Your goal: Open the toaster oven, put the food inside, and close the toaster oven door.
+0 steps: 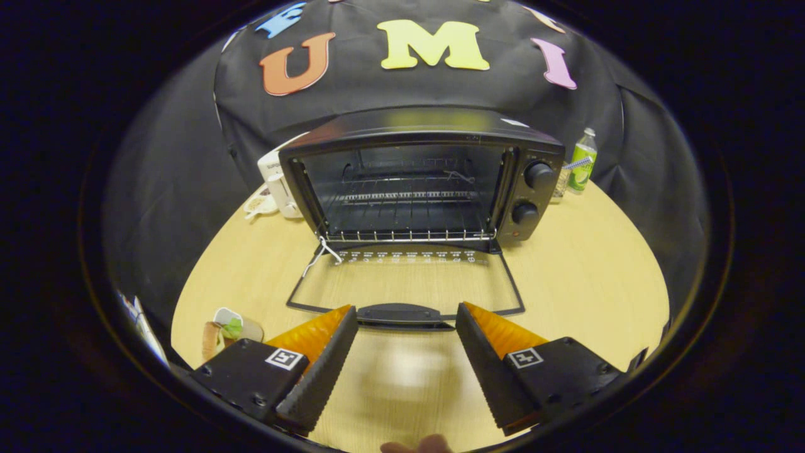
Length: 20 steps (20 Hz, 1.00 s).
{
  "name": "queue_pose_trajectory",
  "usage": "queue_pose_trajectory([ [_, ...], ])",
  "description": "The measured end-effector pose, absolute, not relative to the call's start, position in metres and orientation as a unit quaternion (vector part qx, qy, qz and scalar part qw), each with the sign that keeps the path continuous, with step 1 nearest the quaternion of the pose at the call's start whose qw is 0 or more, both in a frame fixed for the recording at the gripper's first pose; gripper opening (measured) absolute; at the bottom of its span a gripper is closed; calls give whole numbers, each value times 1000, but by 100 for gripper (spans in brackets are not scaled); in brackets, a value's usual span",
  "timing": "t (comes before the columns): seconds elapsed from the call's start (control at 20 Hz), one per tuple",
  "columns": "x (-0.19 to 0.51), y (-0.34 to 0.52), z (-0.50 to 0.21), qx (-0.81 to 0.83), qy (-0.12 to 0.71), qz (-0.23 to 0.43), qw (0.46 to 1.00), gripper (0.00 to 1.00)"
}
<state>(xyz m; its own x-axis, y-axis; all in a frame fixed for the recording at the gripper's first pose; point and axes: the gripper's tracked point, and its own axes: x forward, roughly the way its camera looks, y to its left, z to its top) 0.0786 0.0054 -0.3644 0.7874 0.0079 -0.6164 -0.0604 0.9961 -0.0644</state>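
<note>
The toaster oven (421, 179) stands at the far edge of the tabletop (585, 277), against the booth wall. Its glass door (405, 283) is folded fully down and lies flat on the tabletop toward the tongs (407, 318). The door handle (402, 313) sits just ahead of the fingertips, in line with the gap between them. The tongs are spread wide apart and hold nothing.

The wire rack (402, 214) inside the cavity is bare. The food (223, 333) appears to be the small item near the left front edge of the tabletop, just beside the left finger.

Handling, as a judgement:
- The food looks small and light, possibly wrapped and soft. Grip it across its middle with light pressure.
- The door is rigid, hinged at its lower edge, and glazed. Lift it by the handle only.
- The oven body may slide if pushed hard.

Limits of visibility:
- The food is partly cut off behind the left finger; its kind and shape cannot be determined.
- A white appliance (277, 182) is partly hidden behind the oven's left side.
- A green bottle (582, 160) stands behind the right side, near the two knobs (531, 192).
- A blurred fingertip (418, 445) shows beneath the tongs.
</note>
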Motion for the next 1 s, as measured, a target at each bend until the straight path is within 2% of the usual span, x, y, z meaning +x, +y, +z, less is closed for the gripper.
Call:
queue_pose_trajectory([
  [0.1, 64, 6, -351, -34, 337, 41, 940, 100],
  [0.25, 38, 21, -328, -17, 363, 110, 925, 100],
  [0.55, -10, 66, -296, 77, 441, 212, 869, 100],
  [0.75, -17, 98, -302, 132, 493, 234, 827, 100],
  [1.0, -26, 150, -343, 160, 559, 257, 772, 99],
])
